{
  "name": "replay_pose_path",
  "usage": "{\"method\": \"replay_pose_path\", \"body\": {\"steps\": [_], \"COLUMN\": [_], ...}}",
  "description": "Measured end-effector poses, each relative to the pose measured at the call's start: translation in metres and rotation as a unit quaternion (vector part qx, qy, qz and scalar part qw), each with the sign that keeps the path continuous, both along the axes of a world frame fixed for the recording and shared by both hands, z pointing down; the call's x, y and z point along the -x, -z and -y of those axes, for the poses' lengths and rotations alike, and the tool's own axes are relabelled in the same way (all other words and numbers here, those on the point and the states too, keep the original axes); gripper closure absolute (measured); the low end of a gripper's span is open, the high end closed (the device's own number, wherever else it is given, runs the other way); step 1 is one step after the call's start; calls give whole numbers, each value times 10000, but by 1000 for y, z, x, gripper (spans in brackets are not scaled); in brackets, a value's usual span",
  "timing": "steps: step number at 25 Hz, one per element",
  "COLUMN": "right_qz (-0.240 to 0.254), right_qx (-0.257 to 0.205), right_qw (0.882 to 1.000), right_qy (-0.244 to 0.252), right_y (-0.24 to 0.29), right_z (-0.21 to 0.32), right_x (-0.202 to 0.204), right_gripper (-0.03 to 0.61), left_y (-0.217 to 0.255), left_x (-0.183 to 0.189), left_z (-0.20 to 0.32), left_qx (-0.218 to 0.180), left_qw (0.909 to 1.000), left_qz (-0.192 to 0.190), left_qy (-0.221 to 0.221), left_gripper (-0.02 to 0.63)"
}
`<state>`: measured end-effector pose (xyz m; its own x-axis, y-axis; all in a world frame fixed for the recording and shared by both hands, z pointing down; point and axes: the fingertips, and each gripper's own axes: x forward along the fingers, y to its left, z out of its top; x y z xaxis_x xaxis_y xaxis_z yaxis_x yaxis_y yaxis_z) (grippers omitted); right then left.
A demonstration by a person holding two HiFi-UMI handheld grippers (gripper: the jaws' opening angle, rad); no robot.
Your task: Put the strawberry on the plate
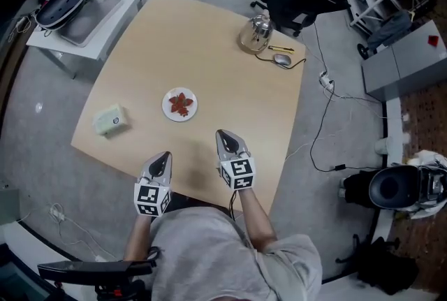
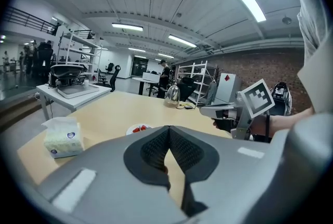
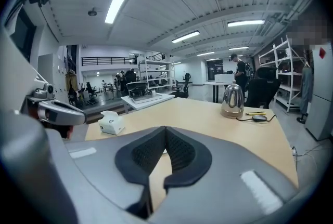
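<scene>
Strawberry [image 1: 181, 103] is on the plate [image 1: 166, 109], looks finished: left gripper [image 1: 163, 155] and right gripper [image 1: 223, 134] closed empty, well short of it, only parking remains.

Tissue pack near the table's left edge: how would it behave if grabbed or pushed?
The tissue pack looks soft-sided with a tissue poking out, so it would probably squash under a grip. It sits low, so a push would likely slide it across the table rather than tip it.
</scene>
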<state>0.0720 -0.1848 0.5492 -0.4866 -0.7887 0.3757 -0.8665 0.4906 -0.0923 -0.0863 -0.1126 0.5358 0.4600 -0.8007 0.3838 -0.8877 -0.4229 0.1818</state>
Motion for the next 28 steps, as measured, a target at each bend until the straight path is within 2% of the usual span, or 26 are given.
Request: {"method": "replay_pose_path", "body": {"steps": [21,28], "right_qz": [180,257], "right_qx": [-327,-406], "right_qw": [9976,9966], "right_qy": [-579,-674], "right_y": [25,28], "right_z": [-81,-100], "right_x": [-49,-59], "right_gripper": [572,572], "left_y": [34,46], "left_x": [-23,-30], "left_z": [-30,-40], "left_qx": [-595,-791], "left_qw": [9980,9965], "left_qz": [12,127], "left_qy": [-218,-257], "left_gripper": [594,594]}}
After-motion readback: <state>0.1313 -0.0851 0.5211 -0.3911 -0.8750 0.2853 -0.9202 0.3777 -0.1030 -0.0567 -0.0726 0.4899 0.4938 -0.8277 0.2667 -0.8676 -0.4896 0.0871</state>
